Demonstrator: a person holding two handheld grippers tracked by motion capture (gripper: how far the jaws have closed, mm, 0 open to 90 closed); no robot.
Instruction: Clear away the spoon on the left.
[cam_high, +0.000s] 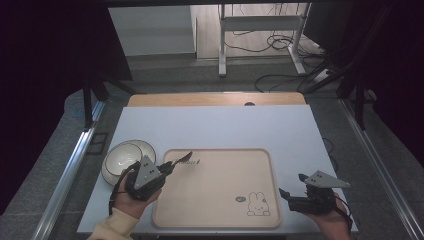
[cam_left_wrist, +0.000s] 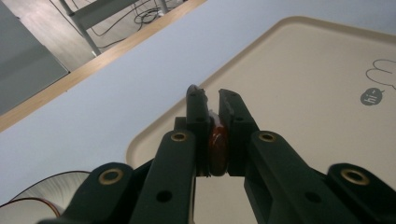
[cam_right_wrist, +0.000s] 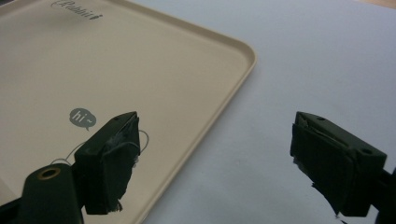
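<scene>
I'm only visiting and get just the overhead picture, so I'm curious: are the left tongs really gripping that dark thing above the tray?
Observer: Yes. In the left gripper view the left tongs are shut on a reddish-brown thing, pinched between the jaws.
Operator: And the right tongs?
Observer: The right gripper view shows the right tongs wide open, with nothing between them but the table and the edge of the tray.
Operator: What's the grey spot by the rabbit?
Observer: A speech bubble reading "hi~".
</scene>
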